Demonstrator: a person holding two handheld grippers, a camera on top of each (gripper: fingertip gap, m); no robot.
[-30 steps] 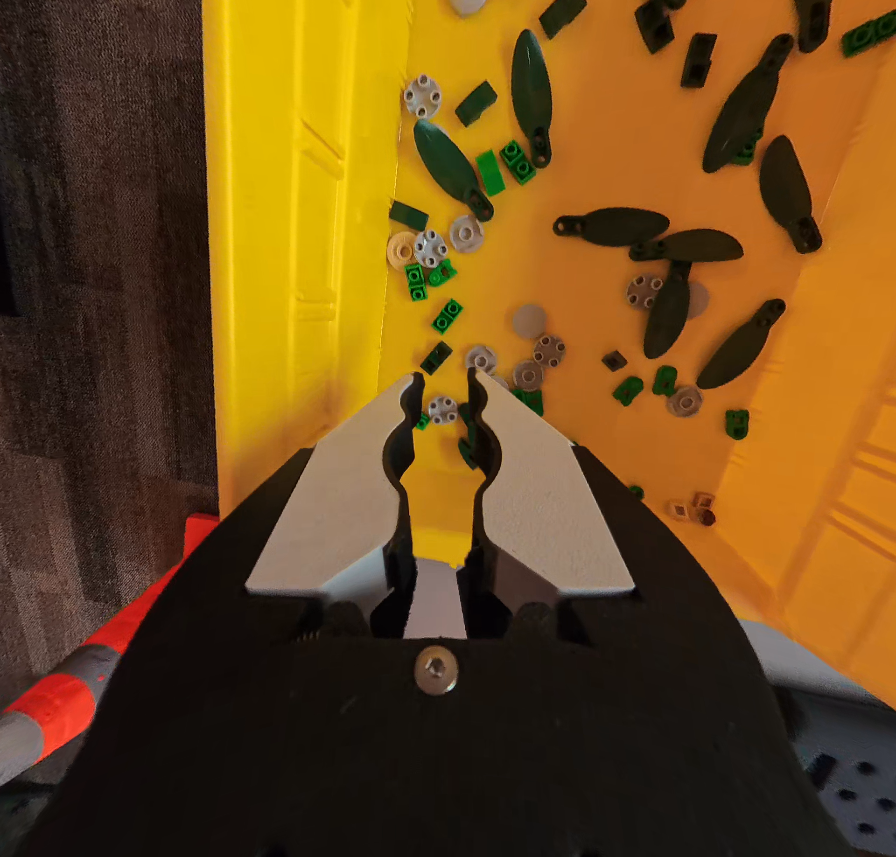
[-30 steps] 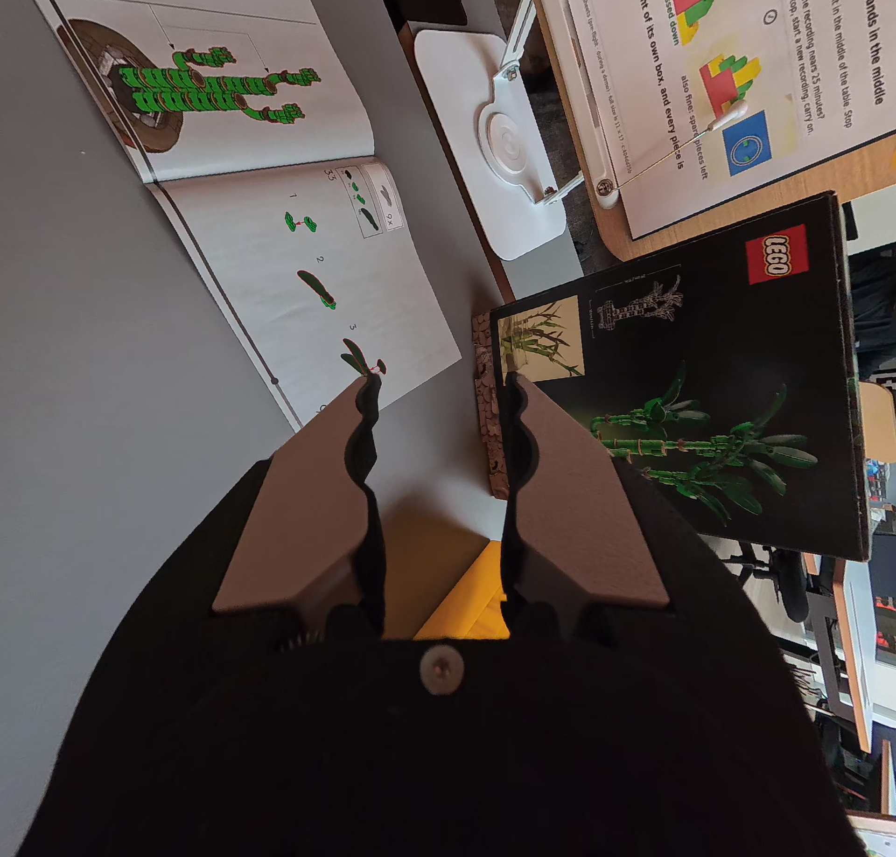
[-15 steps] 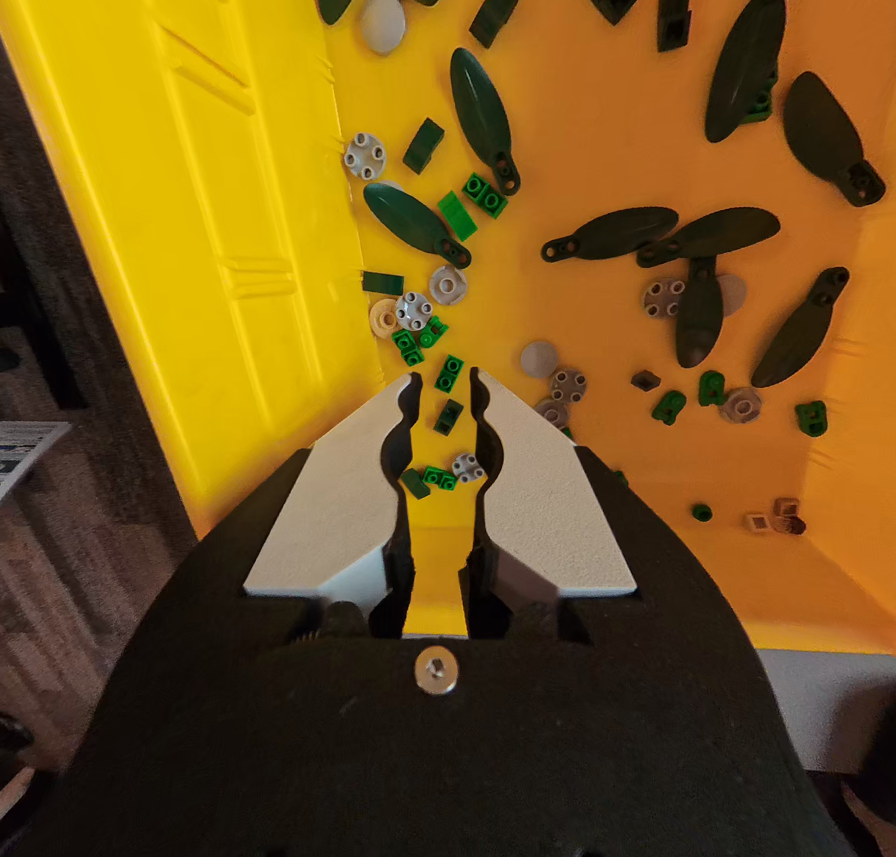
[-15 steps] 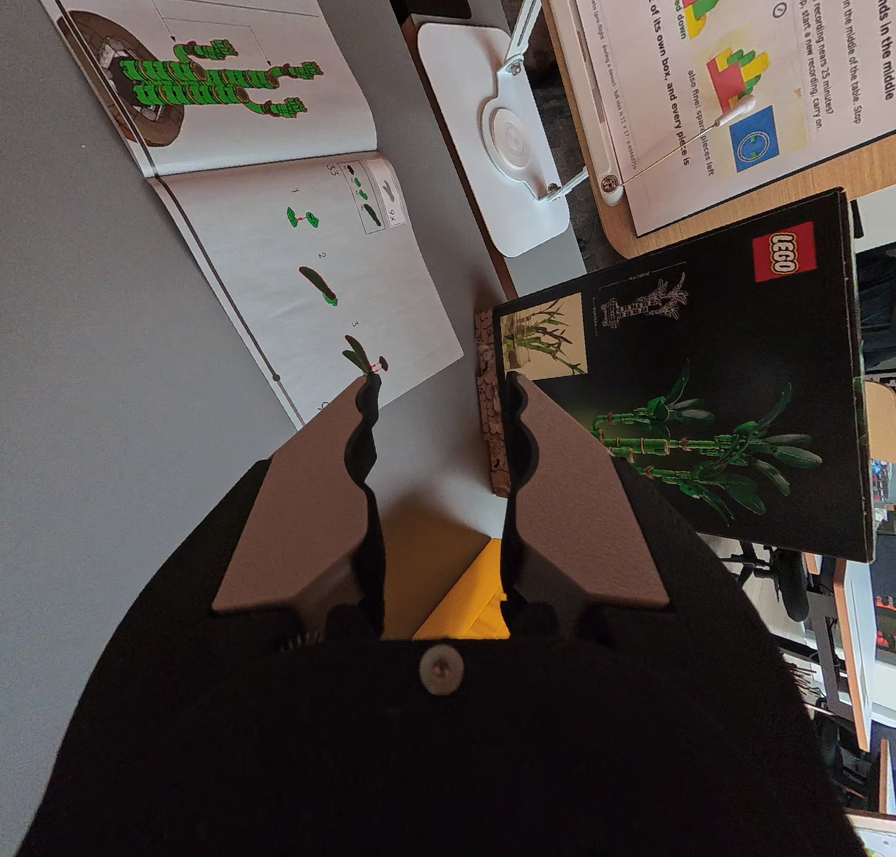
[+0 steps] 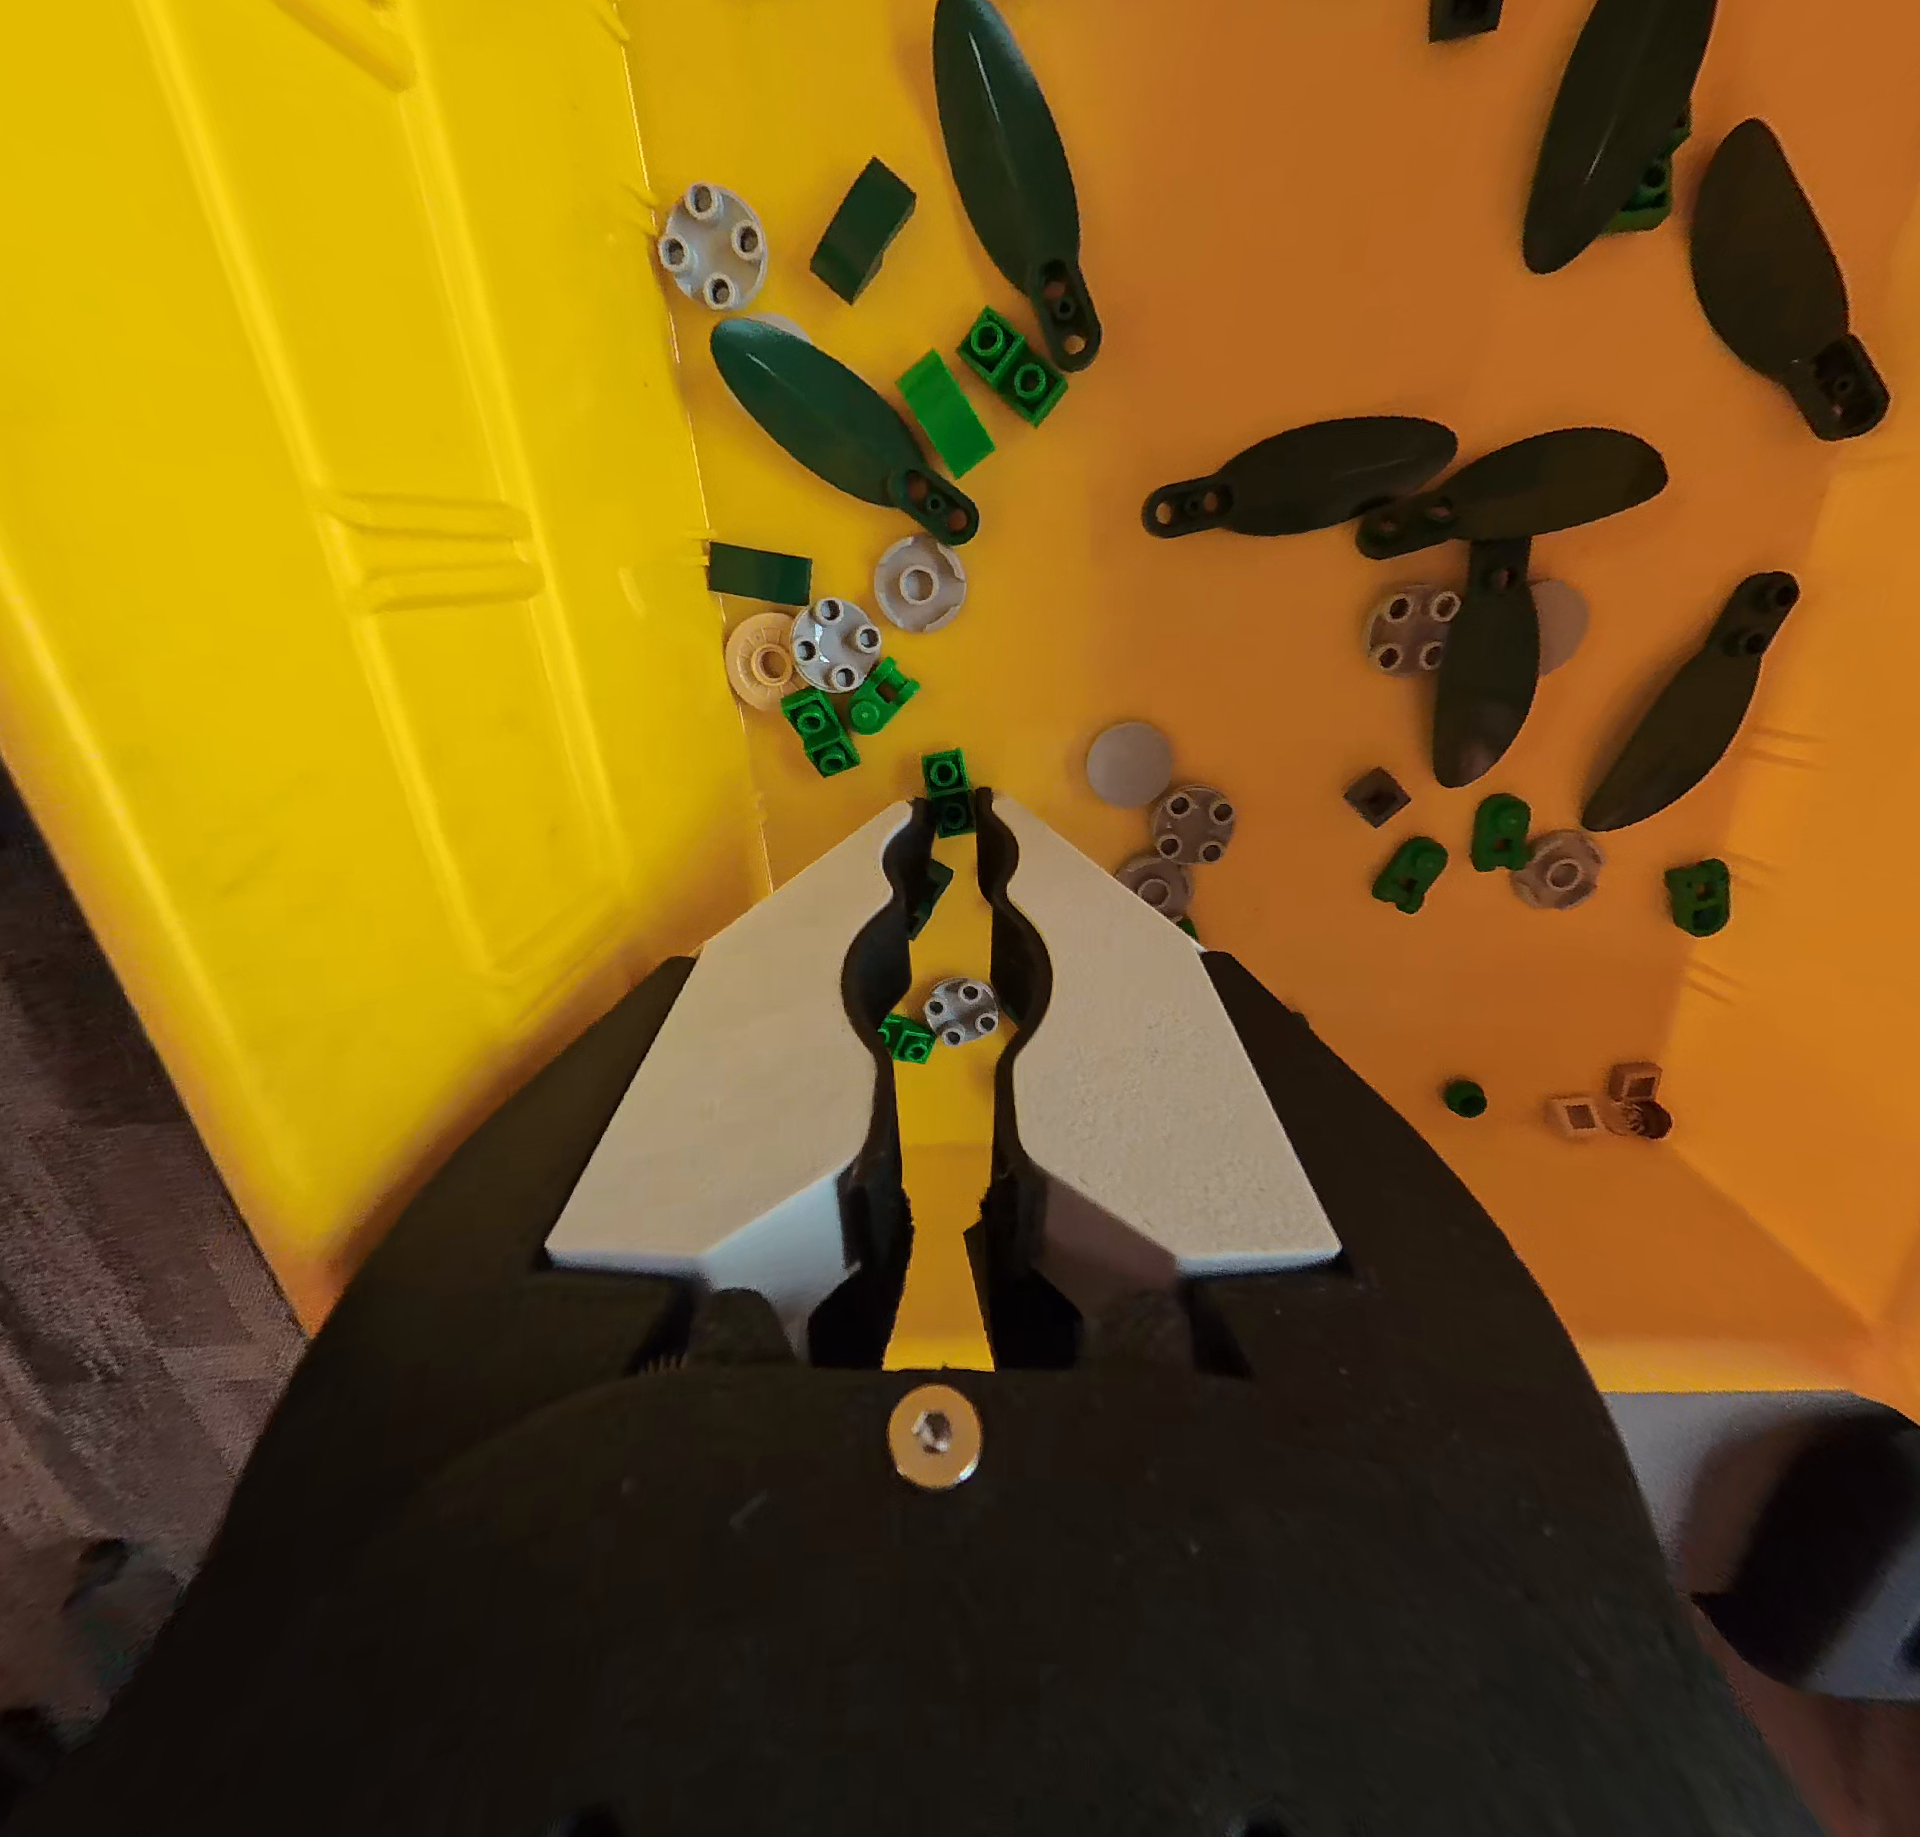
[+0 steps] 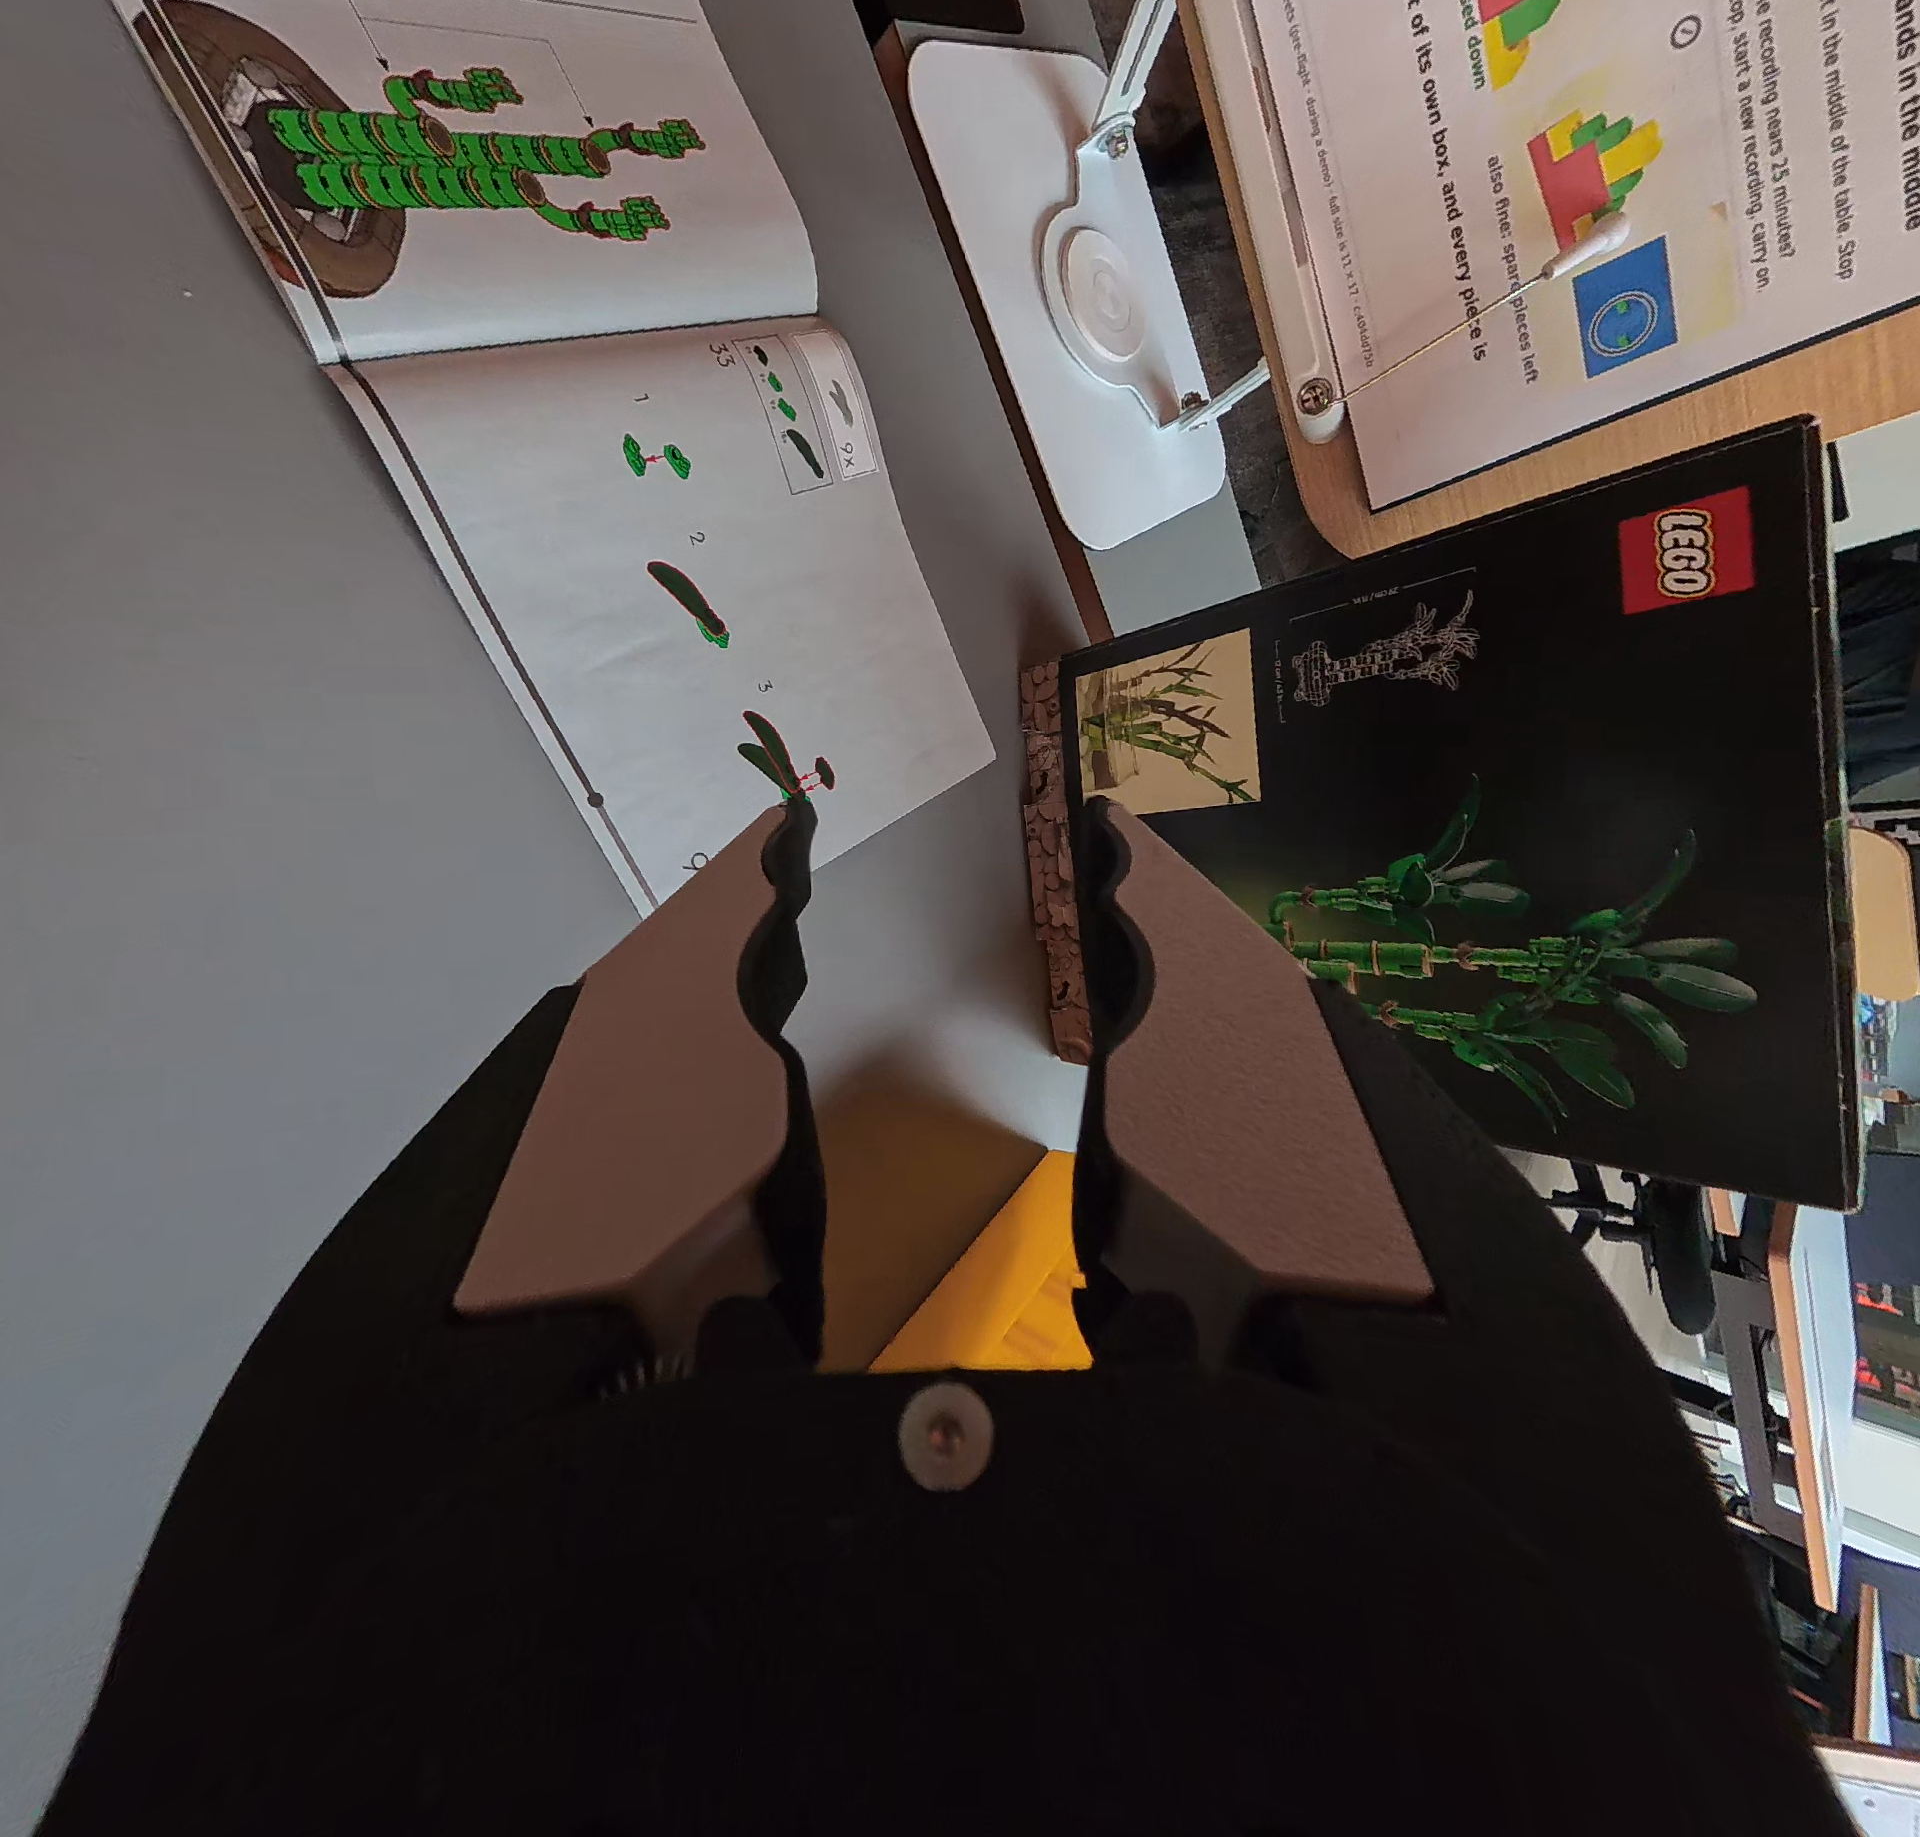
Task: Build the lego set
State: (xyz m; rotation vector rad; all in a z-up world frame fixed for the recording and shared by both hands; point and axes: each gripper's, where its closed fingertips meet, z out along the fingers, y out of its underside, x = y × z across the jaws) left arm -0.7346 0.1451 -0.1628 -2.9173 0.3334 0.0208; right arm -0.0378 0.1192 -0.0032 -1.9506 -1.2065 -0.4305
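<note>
In the left wrist view a yellow bin (image 5: 364, 540) holds loose pieces: dark green leaves (image 5: 997, 135), grey round plates (image 5: 713, 245) and small bright green plates. My left gripper (image 5: 951, 808) is down near the bin floor by the left wall. Its tips are closed against both sides of a small green two-stud plate (image 5: 945, 777). Another grey round plate (image 5: 961, 1010) lies on the floor behind the tips. My right gripper (image 6: 940, 831) is open and empty above the grey table (image 6: 260, 748), near the open instruction booklet (image 6: 623, 499).
The black set box (image 6: 1558, 748) stands right of the right gripper. A white stand base (image 6: 1070, 281) and a wooden board with a printed sheet (image 6: 1558, 125) lie beyond it. A corner of the yellow bin (image 6: 997, 1288) shows under the right gripper. Dark carpet (image 5: 104, 1268) lies left of the bin. My hands' fingertips stand some 70 centimetres from each other.
My left gripper has moved down and forward into the bin, and its fingers have narrowed onto the small green plate. The right gripper has barely moved.
</note>
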